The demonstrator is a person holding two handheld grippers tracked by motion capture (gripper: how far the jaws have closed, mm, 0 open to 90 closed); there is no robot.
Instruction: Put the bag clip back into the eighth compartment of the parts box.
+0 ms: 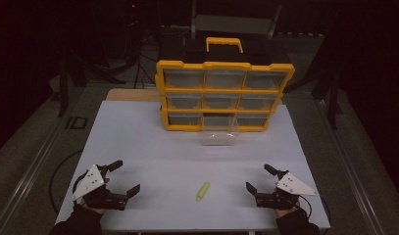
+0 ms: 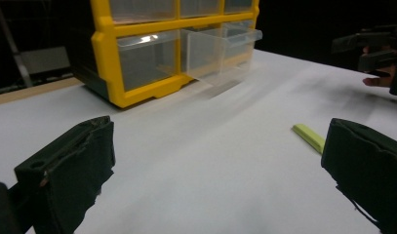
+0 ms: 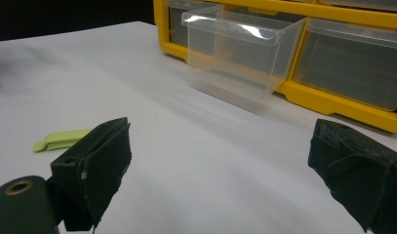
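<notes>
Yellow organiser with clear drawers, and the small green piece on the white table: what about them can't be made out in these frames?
- Yellow organiser, high view: dim light and frosted fronts hide the shut drawers' contents.
- Pulled-out clear plastic drawer, right gripper view: looks empty, but its floor is blurred.
- Small yellow-green piece, high view: too small to identify; left gripper view: its far end is hidden behind the left hand-held gripper's jaw.

Yellow-green clip (image 1: 203,191) on table (image 1: 138,137) between open claws; bottom-middle drawer (image 1: 219,132) pulled out.
</notes>
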